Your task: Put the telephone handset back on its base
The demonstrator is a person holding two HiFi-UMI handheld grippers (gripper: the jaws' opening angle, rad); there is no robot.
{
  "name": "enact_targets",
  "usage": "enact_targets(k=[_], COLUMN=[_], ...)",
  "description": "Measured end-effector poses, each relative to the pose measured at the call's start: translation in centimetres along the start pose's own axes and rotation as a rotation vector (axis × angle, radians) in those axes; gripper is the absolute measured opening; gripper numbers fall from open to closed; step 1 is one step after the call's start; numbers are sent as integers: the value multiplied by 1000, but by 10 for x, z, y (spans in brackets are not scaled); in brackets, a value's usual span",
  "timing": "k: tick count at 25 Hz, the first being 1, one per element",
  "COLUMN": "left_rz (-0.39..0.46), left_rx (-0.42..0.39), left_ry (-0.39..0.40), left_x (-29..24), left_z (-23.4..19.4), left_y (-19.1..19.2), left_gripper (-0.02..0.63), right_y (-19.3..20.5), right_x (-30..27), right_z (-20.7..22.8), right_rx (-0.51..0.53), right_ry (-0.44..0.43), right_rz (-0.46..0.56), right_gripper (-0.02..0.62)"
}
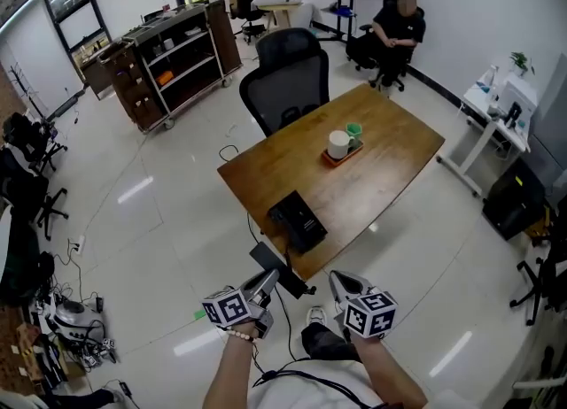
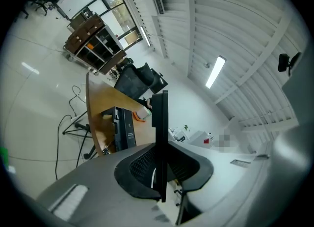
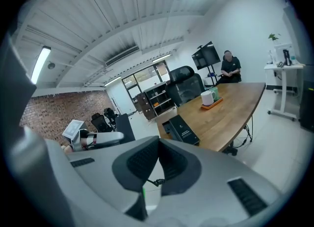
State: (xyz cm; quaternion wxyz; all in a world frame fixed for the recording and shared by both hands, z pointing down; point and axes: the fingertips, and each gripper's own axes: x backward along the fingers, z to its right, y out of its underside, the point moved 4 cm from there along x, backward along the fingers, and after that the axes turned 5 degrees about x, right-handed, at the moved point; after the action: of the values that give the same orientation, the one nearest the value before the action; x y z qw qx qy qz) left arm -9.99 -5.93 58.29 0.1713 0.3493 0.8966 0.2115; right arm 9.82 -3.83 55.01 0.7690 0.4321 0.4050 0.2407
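Note:
The black telephone base (image 1: 297, 219) lies near the front corner of the wooden table (image 1: 390, 159). My left gripper (image 1: 268, 281) hangs just off that corner, shut on the black handset (image 1: 290, 280). In the left gripper view the handset (image 2: 160, 137) stands edge-on between the jaws, with the base (image 2: 123, 127) beyond it on the table (image 2: 95, 105). My right gripper (image 1: 337, 281) is beside the left one, shut with nothing in it. In the right gripper view its jaws meet at the gripper (image 3: 159, 145); the base (image 3: 182, 128) and a coiled cord (image 3: 156, 182) show past them.
An orange tray with a white mug (image 1: 339, 144) and a green cup sits mid-table. A black office chair (image 1: 288, 80) stands at the table's far side. A person (image 1: 397, 28) sits further back. A wheeled shelf cart (image 1: 173, 53) stands at left, a white desk (image 1: 496, 111) at right.

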Motion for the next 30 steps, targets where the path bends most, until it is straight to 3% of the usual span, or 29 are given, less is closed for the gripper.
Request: enact_targets(k=[9, 17, 24, 30], left_rz=[-37, -48, -38, -81], left_rx=[24, 35, 85, 91], left_ry=[-13, 5, 26, 50], left_x=[-54, -91, -109, -123], left_z=[-27, -62, -94, -117], left_y=[-27, -32, -33, -34], left_gripper=[75, 75, 75, 75], right_y=[-30, -33, -31, -28], right_x=[-52, -82, -105, -115], right_z=[43, 74, 80, 80], right_rx=[-12, 7, 11, -2], right_ry=[-22, -52, -63, -49], right_rz=[-36, -84, -121, -130], right_gripper=[3, 3, 3, 2])
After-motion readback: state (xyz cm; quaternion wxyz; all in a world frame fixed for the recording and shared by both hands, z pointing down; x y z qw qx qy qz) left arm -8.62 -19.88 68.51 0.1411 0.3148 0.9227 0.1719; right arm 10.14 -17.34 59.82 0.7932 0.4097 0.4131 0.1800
